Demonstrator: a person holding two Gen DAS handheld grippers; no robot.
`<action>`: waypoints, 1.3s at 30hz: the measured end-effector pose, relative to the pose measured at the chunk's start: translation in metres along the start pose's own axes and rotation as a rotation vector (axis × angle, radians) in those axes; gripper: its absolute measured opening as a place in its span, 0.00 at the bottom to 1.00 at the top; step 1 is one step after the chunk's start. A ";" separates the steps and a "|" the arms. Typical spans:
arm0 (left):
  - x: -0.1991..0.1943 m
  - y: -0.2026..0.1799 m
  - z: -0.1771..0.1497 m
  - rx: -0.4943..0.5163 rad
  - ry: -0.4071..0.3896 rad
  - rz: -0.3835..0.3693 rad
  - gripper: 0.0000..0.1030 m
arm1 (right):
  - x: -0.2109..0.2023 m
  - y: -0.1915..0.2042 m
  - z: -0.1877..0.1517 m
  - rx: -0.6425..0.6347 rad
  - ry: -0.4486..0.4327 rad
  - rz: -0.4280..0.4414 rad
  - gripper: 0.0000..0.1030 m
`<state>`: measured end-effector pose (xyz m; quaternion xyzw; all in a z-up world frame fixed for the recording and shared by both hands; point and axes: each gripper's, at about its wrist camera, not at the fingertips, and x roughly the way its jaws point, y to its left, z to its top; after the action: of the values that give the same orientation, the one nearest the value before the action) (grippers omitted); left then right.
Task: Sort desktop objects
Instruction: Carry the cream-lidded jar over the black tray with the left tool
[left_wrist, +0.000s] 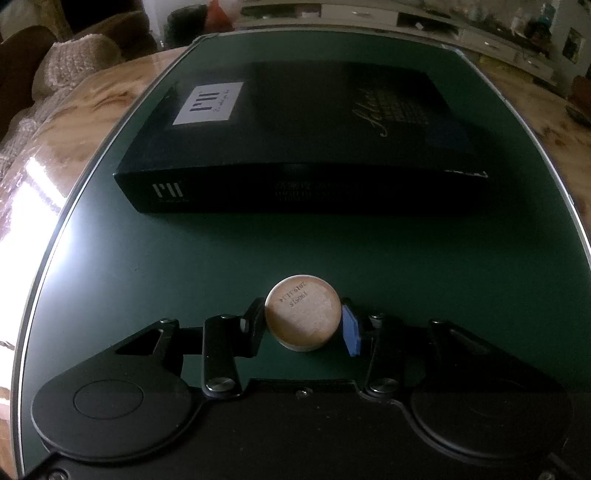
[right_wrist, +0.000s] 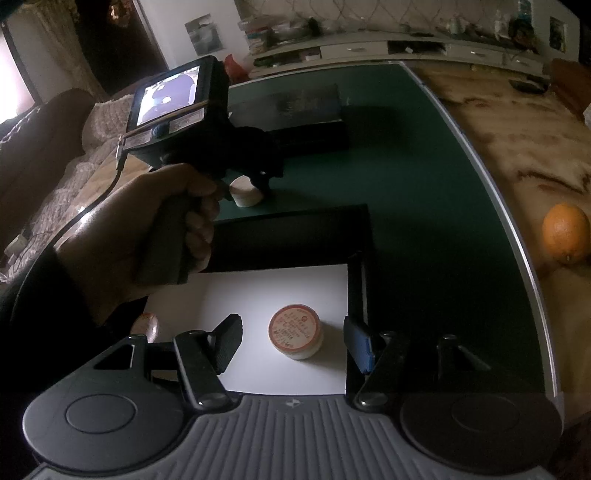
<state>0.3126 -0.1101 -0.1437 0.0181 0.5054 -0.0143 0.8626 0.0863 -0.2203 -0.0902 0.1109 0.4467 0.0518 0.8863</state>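
Observation:
My left gripper (left_wrist: 303, 322) is shut on a small round tin (left_wrist: 303, 318), bottom side up with a printed date code, over the green mat (left_wrist: 258, 251). The same tin (right_wrist: 245, 192) shows in the right wrist view between the left gripper's fingers. My right gripper (right_wrist: 293, 341) is open above a black box with a white floor (right_wrist: 273, 288). A second round tin with an orange label (right_wrist: 295, 336) lies on that white floor between my fingertips, untouched. Part of a third tin (right_wrist: 147, 325) peeks out at the box's left, behind the hand.
A large black flat box (left_wrist: 295, 147) lies across the far half of the mat; it also shows in the right wrist view (right_wrist: 295, 118). An orange (right_wrist: 565, 232) sits on the wooden table right of the mat. A sofa stands at the far left.

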 end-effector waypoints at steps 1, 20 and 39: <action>0.000 0.000 0.000 0.001 0.001 -0.001 0.40 | 0.000 0.000 0.000 0.000 -0.001 0.000 0.62; -0.069 0.022 -0.019 0.000 -0.021 -0.018 0.40 | -0.003 -0.004 0.003 0.021 -0.020 -0.029 0.62; -0.129 0.033 -0.112 -0.008 0.087 -0.081 0.40 | -0.025 -0.012 0.002 0.060 -0.057 -0.096 0.62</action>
<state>0.1531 -0.0715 -0.0850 -0.0054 0.5429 -0.0465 0.8385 0.0731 -0.2371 -0.0726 0.1173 0.4273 -0.0074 0.8965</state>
